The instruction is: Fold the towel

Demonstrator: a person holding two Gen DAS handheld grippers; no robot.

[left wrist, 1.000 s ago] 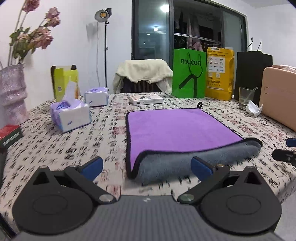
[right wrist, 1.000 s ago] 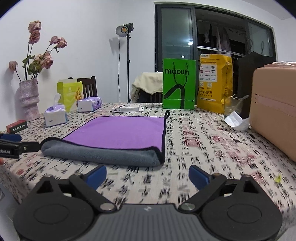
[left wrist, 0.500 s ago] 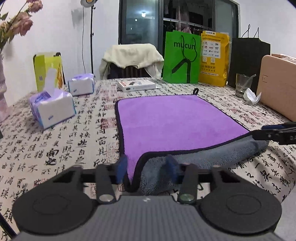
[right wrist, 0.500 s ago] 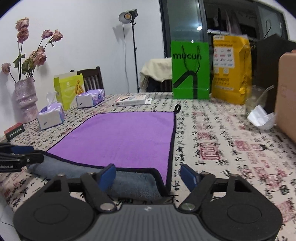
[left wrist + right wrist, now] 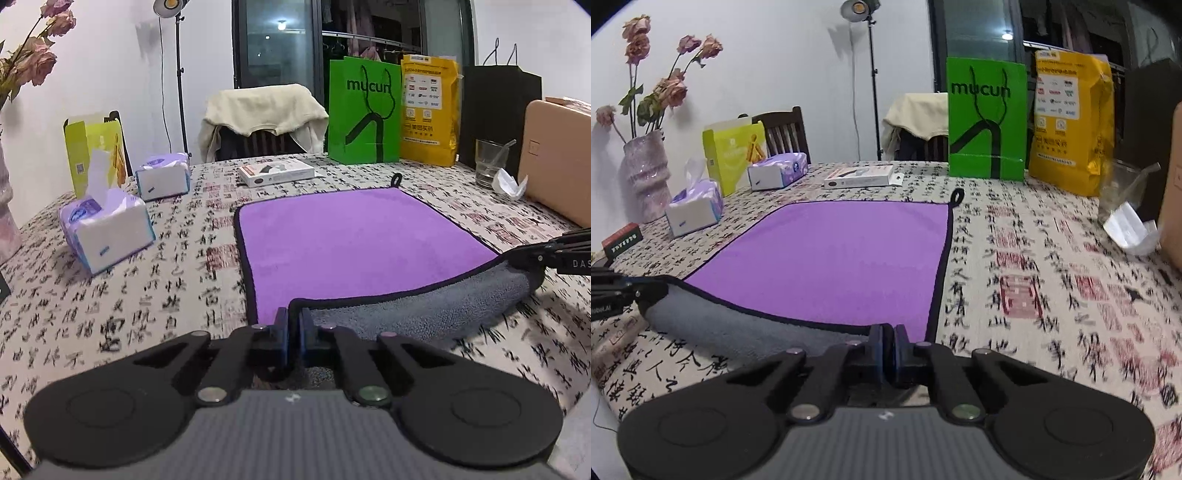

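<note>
1. The left claw [image 5: 293,330] is closed, its two blue pads pressed together on the near left corner of the towel [image 5: 354,243], at the black edge.
2. The right claw [image 5: 887,345] is closed in the same way on the near right corner of the towel [image 5: 842,258]. In the left wrist view, the right claw [image 5: 532,258] shows at the far right, at the towel's other near corner.
3. There is one towel, purple on top and grey below. It lies flat on the counter [image 5: 155,295], and its near edge is turned up so that the grey side shows between the two claws. One small black loop [image 5: 957,195] is at its far right corner.
4. The counter carries a cloth printed with black and red characters.
5. To the left of the towel stand two tissue packs: the nearer one [image 5: 107,230] with a tissue sticking up, and the farther one [image 5: 162,176] behind it.
6. Behind the tissue packs stands one yellow-green box [image 5: 94,146].
7. Beyond the far edge of the towel lies one flat white box [image 5: 277,173].
8. At the back of the counter stand three bags: one green bag [image 5: 364,110] with the word "mucun", one yellow bag [image 5: 430,110] and one black bag [image 5: 498,110].
9. On the right, there is one glass [image 5: 489,168], with crumpled white paper [image 5: 509,182] just beside it.
10. At the far left, one vase [image 5: 646,177] holds dried pink flowers [image 5: 670,86].
</note>
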